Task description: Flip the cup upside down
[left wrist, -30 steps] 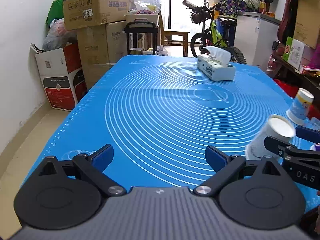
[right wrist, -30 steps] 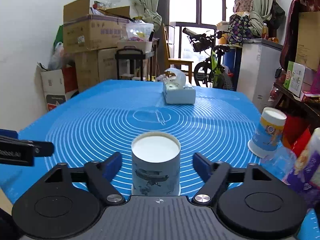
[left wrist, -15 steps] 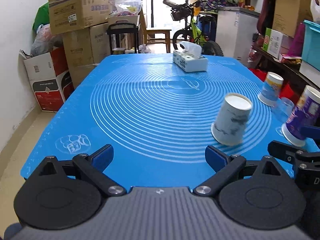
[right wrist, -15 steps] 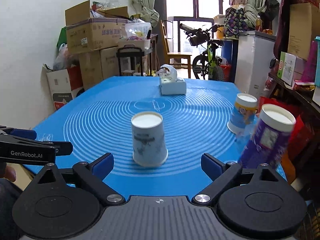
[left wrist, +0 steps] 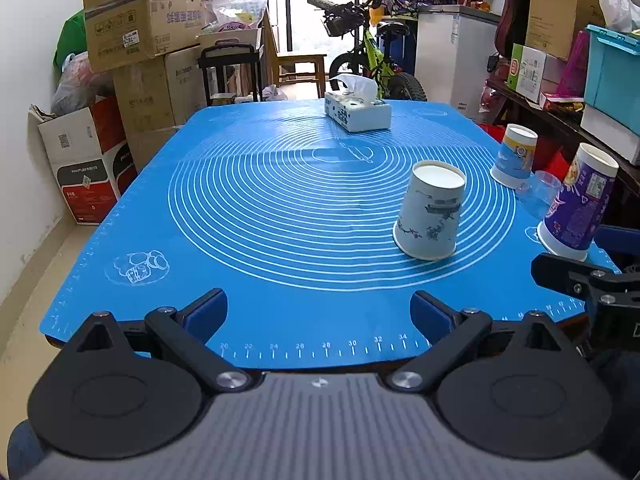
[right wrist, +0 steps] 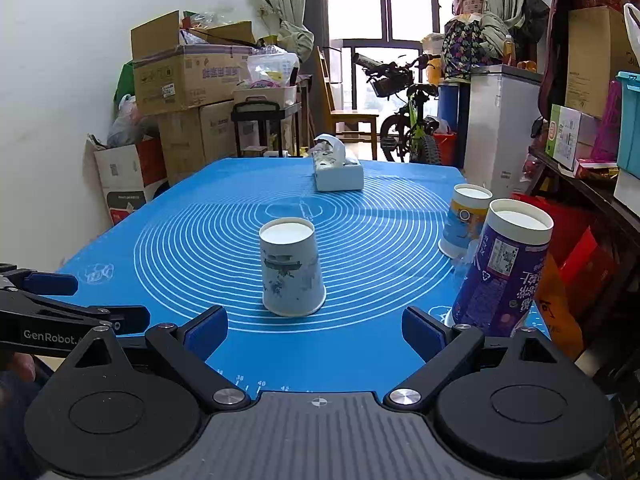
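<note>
A white paper cup with ink-style print [left wrist: 430,212] stands upside down, mouth on the blue mat [left wrist: 280,208]; it also shows in the right wrist view [right wrist: 291,268]. My left gripper [left wrist: 319,314] is open and empty near the mat's front edge, well short of the cup. My right gripper [right wrist: 315,330] is open and empty, a little back from the cup, which stands ahead between the line of its fingers. The right gripper also shows at the right edge of the left wrist view [left wrist: 588,280].
A purple cup [right wrist: 504,272], a blue-and-yellow cup [right wrist: 466,220] and a small clear cup [left wrist: 540,194] stand upside down along the mat's right edge. A tissue box [left wrist: 357,110] sits at the far end. Boxes, a bicycle and shelves surround the table.
Both grippers have pulled back toward the table's front edge. The right gripper has drawn away from the white cup, which stays upside down on the mat.
</note>
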`<state>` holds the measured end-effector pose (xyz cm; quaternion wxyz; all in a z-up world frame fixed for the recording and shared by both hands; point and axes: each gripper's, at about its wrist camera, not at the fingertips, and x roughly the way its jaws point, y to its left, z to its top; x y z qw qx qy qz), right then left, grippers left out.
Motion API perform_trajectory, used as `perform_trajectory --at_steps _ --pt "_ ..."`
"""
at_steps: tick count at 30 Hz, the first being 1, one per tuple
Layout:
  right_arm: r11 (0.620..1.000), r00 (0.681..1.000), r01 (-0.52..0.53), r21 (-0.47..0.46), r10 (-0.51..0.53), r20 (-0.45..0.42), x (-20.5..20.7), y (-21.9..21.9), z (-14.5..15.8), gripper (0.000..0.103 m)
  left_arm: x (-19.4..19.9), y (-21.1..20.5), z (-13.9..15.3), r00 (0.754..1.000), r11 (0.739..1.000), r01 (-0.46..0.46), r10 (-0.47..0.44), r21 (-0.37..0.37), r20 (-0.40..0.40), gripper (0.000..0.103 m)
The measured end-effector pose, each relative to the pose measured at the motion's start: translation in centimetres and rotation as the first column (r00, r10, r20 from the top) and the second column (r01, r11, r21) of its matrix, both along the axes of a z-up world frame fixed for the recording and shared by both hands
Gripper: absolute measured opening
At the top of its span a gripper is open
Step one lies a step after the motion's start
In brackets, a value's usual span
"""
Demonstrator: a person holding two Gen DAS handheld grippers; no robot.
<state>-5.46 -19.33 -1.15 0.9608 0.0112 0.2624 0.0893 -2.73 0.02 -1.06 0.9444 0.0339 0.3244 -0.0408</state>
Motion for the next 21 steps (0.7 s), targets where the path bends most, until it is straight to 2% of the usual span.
perform_trajectory --at_steps 21 --pt "1.0 1.0 -0.001 0.003 0.001 -0.006 -0.55 -0.29 0.06 0.094 -0.59 -0.84 -0.26 1.0 1.0 0.023 -0.023 0.008 -0.013 0.097"
